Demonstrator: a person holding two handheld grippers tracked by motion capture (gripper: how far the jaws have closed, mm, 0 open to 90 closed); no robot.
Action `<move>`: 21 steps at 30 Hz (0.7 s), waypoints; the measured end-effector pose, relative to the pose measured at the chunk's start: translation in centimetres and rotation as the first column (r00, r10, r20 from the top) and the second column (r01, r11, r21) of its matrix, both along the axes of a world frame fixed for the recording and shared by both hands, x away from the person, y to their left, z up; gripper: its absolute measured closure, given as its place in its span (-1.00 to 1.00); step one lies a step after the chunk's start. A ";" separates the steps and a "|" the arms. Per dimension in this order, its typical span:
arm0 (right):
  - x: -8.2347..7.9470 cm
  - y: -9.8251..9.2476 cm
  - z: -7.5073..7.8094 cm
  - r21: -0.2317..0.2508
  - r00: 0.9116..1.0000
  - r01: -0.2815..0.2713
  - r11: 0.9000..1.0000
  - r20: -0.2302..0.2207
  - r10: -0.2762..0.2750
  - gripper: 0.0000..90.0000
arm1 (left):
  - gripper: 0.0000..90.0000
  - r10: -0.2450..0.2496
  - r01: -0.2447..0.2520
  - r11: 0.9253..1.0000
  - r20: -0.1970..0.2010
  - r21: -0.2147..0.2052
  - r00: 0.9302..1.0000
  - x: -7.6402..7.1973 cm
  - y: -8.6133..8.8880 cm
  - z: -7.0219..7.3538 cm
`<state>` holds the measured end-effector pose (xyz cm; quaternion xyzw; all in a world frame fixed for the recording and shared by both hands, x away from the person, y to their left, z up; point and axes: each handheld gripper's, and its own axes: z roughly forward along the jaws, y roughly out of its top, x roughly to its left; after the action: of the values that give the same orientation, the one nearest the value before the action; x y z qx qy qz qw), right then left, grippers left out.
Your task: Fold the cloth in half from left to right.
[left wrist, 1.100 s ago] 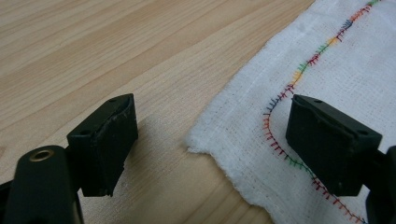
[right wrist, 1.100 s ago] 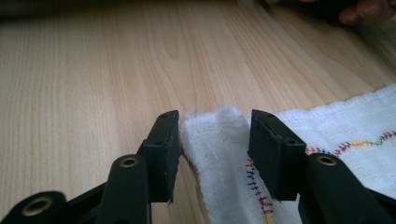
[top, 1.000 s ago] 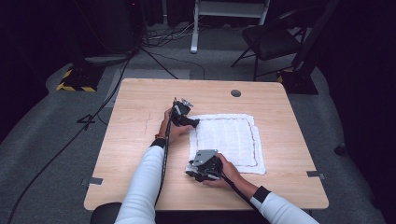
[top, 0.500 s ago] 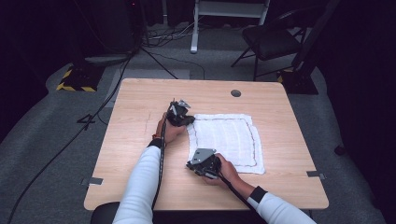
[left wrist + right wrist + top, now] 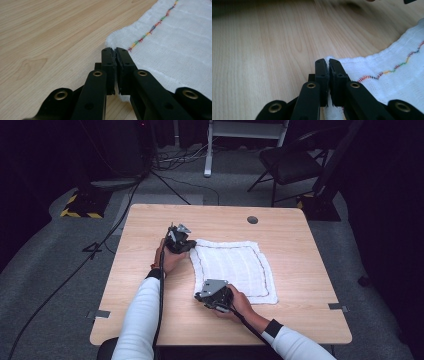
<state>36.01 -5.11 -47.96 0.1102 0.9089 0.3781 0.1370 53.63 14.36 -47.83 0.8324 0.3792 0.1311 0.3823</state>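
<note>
White cloth spread flat on desk, long axis running away from the person. Left gripper at far-left corner, jaws closed on the hem, seen pinched in left gripper view. Right gripper at near-left corner, jaws likewise clamped on the edge. Both corners on the same left side; rest of cloth lying rightward, free for folding across.

table evenly lit, dark surroundings; soft shadows; close fingers sharp, far wood blurred.
</note>
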 end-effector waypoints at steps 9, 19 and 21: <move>-0.6 1.0 0.6 0.017 0.999 -0.022 1.000 0.037 0.022 0.92 | 0.90 0.019 -0.019 1.000 0.015 0.005 1.000 -0.8 1.9 1.0; -0.6 1.2 2.1 0.067 0.998 -0.014 0.998 0.057 0.011 0.92 | 0.90 0.031 -0.031 1.000 0.042 0.002 0.999 -1.6 3.1 2.0; -0.6 1.0 2.5 0.074 0.998 -0.010 0.997 0.065 0.005 0.92 | 0.90 0.026 -0.026 1.000 0.049 0.000 0.998 -1.6 3.0 2.3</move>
<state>35.42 -4.13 -45.47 0.0994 0.8897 0.4156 0.1607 52.03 17.41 -45.55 0.8241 0.3803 0.1568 0.3894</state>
